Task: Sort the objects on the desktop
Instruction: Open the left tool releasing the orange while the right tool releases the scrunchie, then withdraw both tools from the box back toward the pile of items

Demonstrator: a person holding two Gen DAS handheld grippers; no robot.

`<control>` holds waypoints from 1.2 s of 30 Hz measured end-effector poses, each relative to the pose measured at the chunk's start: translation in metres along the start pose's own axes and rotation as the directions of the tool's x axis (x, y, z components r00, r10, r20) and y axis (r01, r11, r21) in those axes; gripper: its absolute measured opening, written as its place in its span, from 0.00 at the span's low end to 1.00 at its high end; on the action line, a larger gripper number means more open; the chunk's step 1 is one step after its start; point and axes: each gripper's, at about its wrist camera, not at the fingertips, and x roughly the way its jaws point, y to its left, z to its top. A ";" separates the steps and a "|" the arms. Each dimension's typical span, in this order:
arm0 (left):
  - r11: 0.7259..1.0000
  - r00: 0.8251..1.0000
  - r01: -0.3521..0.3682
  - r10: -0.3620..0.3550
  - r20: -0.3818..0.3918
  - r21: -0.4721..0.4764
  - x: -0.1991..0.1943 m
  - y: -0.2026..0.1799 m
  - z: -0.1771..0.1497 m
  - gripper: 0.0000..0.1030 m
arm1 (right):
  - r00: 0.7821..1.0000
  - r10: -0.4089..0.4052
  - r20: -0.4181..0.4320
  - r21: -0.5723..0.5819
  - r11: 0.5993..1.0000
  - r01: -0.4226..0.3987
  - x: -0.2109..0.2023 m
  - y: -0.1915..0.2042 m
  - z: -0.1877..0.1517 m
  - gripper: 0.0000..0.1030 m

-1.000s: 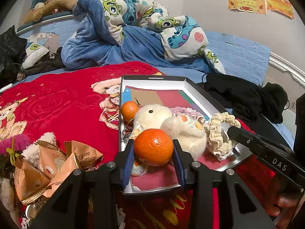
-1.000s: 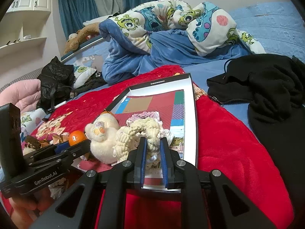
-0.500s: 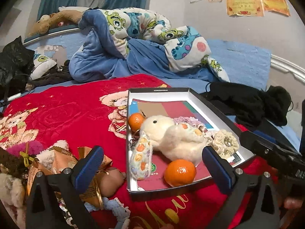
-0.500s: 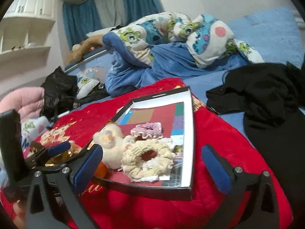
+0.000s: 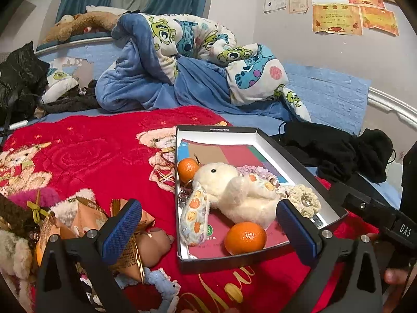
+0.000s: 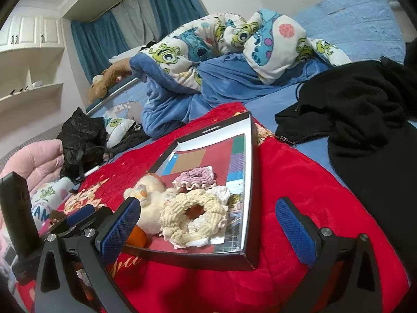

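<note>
A shallow black-rimmed box (image 5: 221, 130) lies on the red blanket. In it are two oranges, one near the front (image 5: 245, 238) and one further back (image 5: 188, 169), a white plush rabbit (image 5: 234, 190), a cream scrunchie (image 5: 305, 200) and a purple scrunchie (image 6: 195, 176). My left gripper (image 5: 208, 230) is open and empty just before the box's front edge. My right gripper (image 6: 208, 228) is open and empty, before the box's near corner; the cream scrunchie (image 6: 194, 214) lies in the box just beyond it.
Left of the box lie brown snack packets (image 5: 86, 219), fluffy toys (image 5: 44, 198) and a small light-blue toy (image 5: 159, 284). Black clothing (image 5: 336, 151) lies right of the box. A rumpled cartoon quilt (image 5: 187, 60) fills the back of the bed.
My left gripper opened and let the orange go into the box's front. My right gripper opened and left the cream scrunchie in the box. Both grippers drew back.
</note>
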 end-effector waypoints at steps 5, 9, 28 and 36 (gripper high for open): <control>0.999 1.000 0.012 -0.011 0.026 -0.046 -0.015 0.007 -0.004 1.00 | 0.999 0.044 -0.023 -0.022 0.999 -0.045 0.000 0.009 -0.002 1.00; 0.991 0.998 0.036 -0.028 0.062 -0.127 -0.036 0.022 -0.010 1.00 | 1.000 0.030 -0.008 -0.069 0.997 -0.030 -0.005 0.021 -0.006 1.00; 0.976 0.987 -0.102 0.123 0.100 -0.193 -0.119 0.090 -0.029 1.00 | 0.994 0.112 -0.019 -0.239 0.964 -0.113 -0.018 0.077 -0.028 1.00; 0.958 0.978 -0.182 0.200 0.062 -0.220 -0.148 0.130 -0.040 1.00 | 0.994 0.108 -0.023 -0.355 0.929 -0.110 -0.020 0.111 -0.040 1.00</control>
